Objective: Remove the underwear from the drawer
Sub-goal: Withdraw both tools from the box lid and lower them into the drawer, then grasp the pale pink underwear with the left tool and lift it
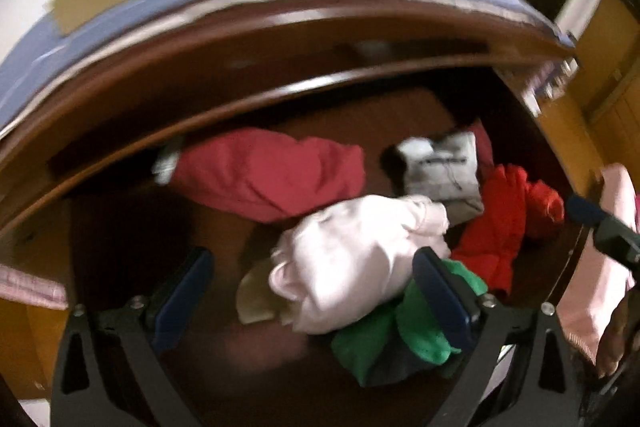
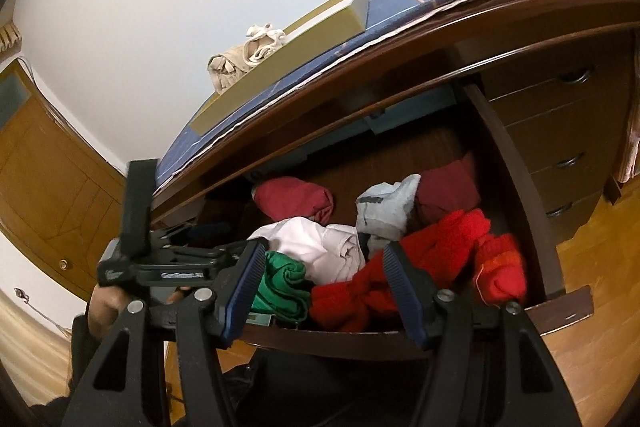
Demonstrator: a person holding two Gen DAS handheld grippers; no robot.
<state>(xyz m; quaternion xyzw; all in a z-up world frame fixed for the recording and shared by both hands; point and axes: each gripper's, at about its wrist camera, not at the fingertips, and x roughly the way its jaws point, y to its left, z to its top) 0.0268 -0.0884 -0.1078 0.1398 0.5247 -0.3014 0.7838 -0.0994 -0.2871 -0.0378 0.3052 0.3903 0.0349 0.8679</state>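
Observation:
The open wooden drawer (image 2: 516, 163) holds loose clothes. A pale pink garment (image 1: 352, 259) lies in the middle, with a beige piece (image 1: 256, 301) under its left edge and a green garment (image 1: 372, 343) in front. My left gripper (image 1: 314, 291) points steeply down over them. It is open, its blue pads standing wide on either side of the pink garment without pressing it. My right gripper (image 2: 324, 287) hovers open above the drawer's front edge, over the green garment (image 2: 284, 283) and a red fuzzy garment (image 2: 432, 259), holding nothing.
A maroon folded garment (image 1: 272, 171) and a white-grey packet (image 1: 444, 167) lie further back in the drawer. On the dresser's blue cloth top stands a tan box (image 2: 288, 55) with beige cloth (image 2: 244, 55). More drawers (image 2: 560, 131) are to the right. A hand (image 2: 106, 303) holds the left tool.

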